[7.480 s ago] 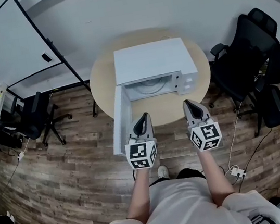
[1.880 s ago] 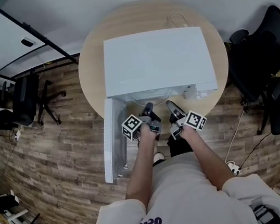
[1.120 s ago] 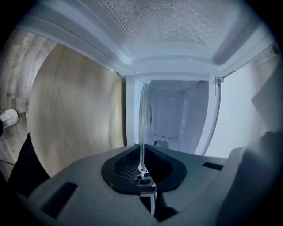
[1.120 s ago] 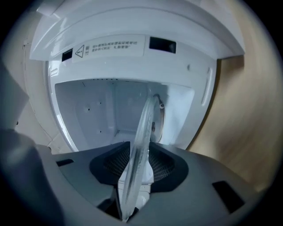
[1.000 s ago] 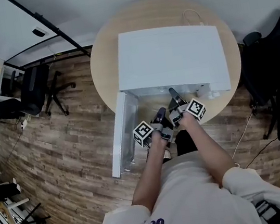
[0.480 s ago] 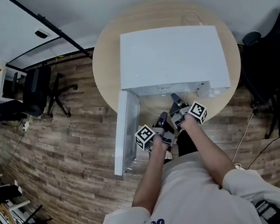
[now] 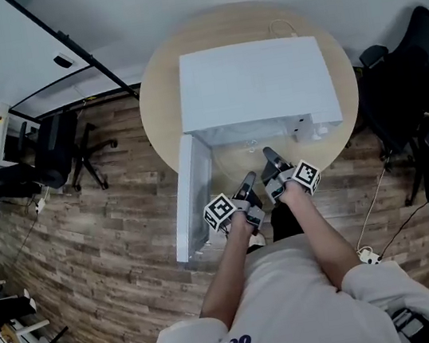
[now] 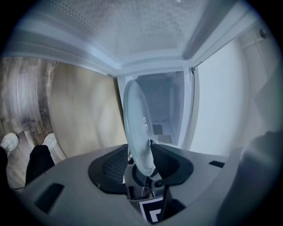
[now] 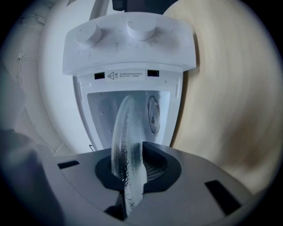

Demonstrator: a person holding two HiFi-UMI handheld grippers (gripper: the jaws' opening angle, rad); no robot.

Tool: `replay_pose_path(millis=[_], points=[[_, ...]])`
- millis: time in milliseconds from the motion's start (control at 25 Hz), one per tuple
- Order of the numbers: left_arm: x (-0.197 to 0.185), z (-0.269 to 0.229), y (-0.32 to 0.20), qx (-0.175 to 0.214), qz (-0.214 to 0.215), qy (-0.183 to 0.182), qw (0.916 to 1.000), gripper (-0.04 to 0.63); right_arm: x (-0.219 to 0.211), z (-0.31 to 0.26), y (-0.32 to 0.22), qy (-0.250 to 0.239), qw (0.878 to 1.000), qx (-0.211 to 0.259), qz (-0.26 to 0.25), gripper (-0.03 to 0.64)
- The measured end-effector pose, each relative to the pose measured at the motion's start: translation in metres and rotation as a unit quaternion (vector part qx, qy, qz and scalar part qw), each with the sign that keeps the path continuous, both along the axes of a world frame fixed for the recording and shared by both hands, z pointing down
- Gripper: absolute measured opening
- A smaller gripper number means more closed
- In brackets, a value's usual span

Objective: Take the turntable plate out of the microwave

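The white microwave sits on a round wooden table with its door swung open to the left. The clear glass turntable plate stands on edge just outside the oven cavity. My left gripper has the plate's rim between its jaws, which are opening and no longer pinch it. My right gripper is shut on the plate's other rim. Both grippers sit side by side in front of the opening.
The open door bounds the left side next to my left gripper. The panel with two knobs lies beside the cavity. Black office chairs stand to the right, another chair to the left. A cable lies behind the microwave.
Both grippers have drawn back a little from the oven opening toward the person, and the plate has come with them.
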State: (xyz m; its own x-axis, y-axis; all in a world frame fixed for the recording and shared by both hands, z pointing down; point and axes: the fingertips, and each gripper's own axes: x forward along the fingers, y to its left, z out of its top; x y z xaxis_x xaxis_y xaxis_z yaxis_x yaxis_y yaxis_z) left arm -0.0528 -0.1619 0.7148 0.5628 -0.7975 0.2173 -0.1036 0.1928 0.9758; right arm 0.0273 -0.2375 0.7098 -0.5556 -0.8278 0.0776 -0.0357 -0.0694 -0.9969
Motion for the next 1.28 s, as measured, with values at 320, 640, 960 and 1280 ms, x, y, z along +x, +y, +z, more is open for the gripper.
replay_pose_path(millis=[320, 640, 960, 1280], points=[[-0.016, -0.007, 0.012, 0.015, -0.014, 0.033, 0.9992, 0.190, 0.015, -0.016, 0.050, -0.041, 0.999, -0.009, 0.035, 0.026], [-0.016, -0.032, 0.026, 0.053, 0.007, 0.068, 0.9962, 0.156, 0.026, -0.037, 0.100, -0.044, 0.998, 0.002, 0.046, 0.029], [-0.004, -0.067, 0.049, 0.073, 0.031, 0.087, 0.9931, 0.035, 0.030, -0.065, 0.131, -0.052, 0.997, -0.006, 0.062, 0.031], [0.003, -0.125, 0.052, 0.103, 0.051, 0.060, 0.9915, 0.035, 0.035, -0.113, 0.134, -0.024, 0.999, -0.001, 0.049, 0.031]])
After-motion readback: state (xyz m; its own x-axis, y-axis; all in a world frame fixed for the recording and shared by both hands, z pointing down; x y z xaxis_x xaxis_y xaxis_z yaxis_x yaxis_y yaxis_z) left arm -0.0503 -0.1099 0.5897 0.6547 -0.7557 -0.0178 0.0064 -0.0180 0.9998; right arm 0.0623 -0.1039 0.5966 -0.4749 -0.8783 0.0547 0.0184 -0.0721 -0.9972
